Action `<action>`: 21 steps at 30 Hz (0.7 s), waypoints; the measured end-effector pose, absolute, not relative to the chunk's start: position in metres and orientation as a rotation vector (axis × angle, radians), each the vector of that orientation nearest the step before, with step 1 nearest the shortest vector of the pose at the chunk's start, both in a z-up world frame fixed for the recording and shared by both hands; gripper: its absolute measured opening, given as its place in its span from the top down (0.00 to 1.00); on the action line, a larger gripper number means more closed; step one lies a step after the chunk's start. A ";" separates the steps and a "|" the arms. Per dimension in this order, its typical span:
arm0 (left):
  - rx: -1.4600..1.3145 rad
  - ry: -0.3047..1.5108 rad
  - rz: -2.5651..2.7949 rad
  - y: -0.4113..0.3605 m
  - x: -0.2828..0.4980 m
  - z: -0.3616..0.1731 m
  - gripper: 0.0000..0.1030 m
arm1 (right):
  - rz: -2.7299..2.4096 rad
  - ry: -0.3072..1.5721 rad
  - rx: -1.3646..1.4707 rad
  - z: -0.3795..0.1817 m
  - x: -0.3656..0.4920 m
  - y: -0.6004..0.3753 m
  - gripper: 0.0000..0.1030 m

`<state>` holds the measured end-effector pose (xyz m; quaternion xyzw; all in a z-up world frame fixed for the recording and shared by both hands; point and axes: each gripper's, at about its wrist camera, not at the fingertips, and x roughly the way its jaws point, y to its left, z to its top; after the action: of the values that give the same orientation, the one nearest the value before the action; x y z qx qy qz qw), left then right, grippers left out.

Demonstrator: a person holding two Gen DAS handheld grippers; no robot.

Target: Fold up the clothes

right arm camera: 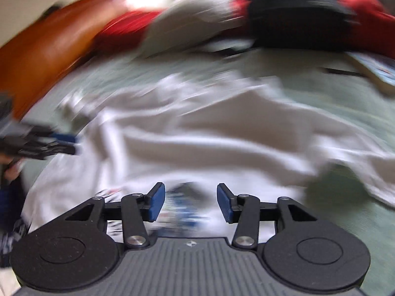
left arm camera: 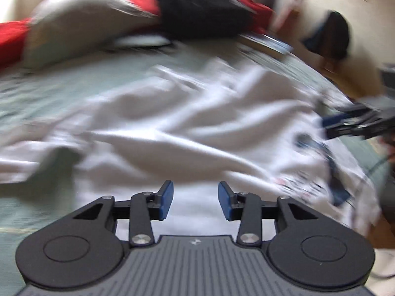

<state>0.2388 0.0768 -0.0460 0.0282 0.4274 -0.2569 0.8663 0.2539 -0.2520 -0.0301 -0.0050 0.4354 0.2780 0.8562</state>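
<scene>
A pause between folds is judged to be in hand: the left gripper (left arm camera: 195, 201) and right gripper (right arm camera: 190, 202) are held apart, nothing clamped. Next, fresh edges must be gripped. The white garment (left arm camera: 187, 123) is seen rumpled, spread on the green bedcover (left arm camera: 49, 88)

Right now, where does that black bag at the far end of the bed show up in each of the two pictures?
Left wrist view: the black bag sits top centre, behind the white shirt.
Right wrist view: the black bag sits top right.
Shared landmark: the grey pillow lies just left of it in both.
</scene>
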 end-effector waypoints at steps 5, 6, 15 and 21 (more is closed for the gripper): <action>0.168 0.862 -0.448 0.083 0.215 -0.067 0.57 | 0.622 0.897 -0.296 -0.053 0.244 -0.212 0.46; 0.158 0.872 -0.417 0.094 0.210 -0.066 0.56 | 0.592 0.895 -0.308 -0.054 0.242 -0.223 0.43; 0.336 0.811 -0.386 0.091 0.166 -0.039 0.42 | 0.495 0.850 -0.230 -0.033 0.195 -0.274 0.31; 0.383 0.780 -0.491 0.058 0.134 -0.054 0.33 | 0.665 0.806 -0.309 -0.047 0.154 -0.209 0.30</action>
<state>0.1345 0.0575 -0.0540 0.1835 0.3741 -0.2352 0.8781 0.1538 -0.2092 -0.0472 -0.1471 0.3833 0.3163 0.8552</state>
